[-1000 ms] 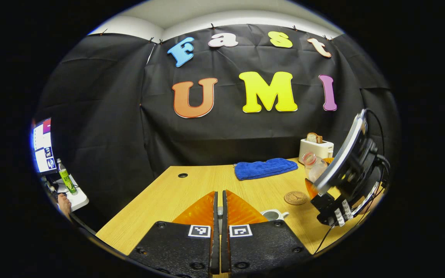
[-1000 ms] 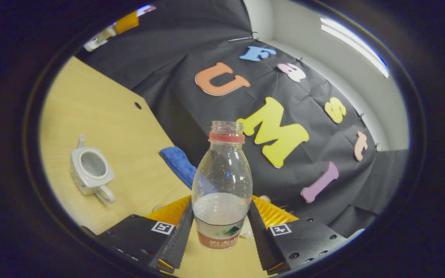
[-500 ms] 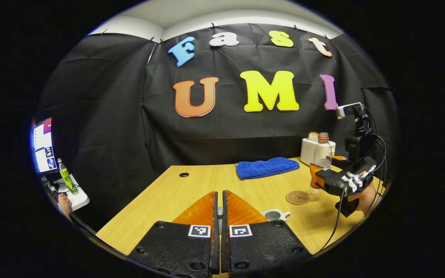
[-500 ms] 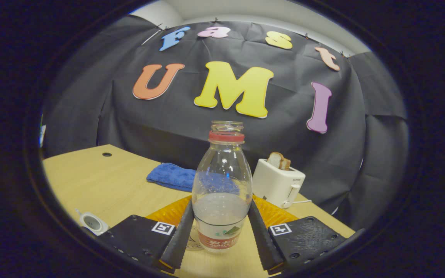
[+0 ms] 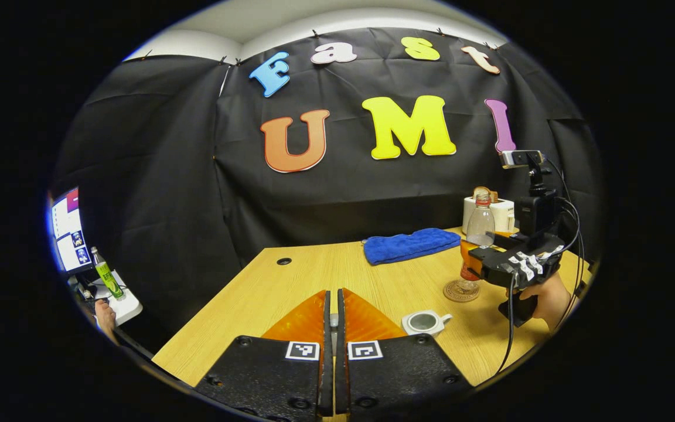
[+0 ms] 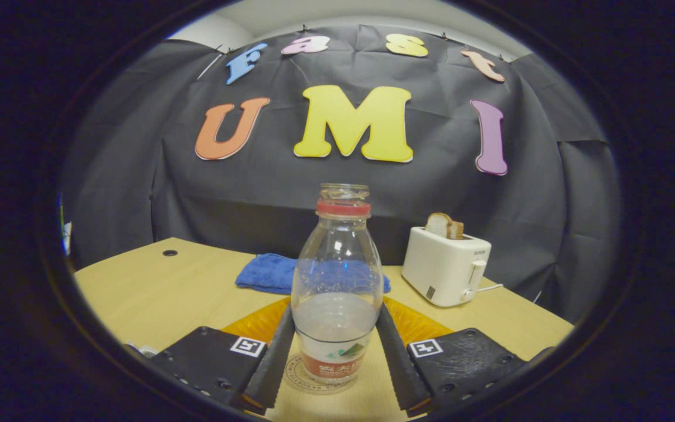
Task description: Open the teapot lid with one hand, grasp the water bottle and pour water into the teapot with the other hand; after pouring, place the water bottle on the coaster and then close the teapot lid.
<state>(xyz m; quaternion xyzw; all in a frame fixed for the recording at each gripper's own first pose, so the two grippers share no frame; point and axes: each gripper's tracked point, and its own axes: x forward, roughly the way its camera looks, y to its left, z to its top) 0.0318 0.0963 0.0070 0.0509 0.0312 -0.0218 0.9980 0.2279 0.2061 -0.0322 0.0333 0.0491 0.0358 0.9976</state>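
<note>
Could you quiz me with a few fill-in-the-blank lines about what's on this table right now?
1. The right claw grips a clear water bottle that stands on a round ____.
2. The teapot on the wooden table has its top ____.
3. Behind the bottle lies a folded towel coloured ____.
4. Slices of bread stick up from the white ____ near the wall.

Missing words: coaster; open; blue; toaster

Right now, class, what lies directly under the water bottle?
The round coaster lies under the water bottle, which the right tongs grip. Whether the base touches it is hidden.
</note>
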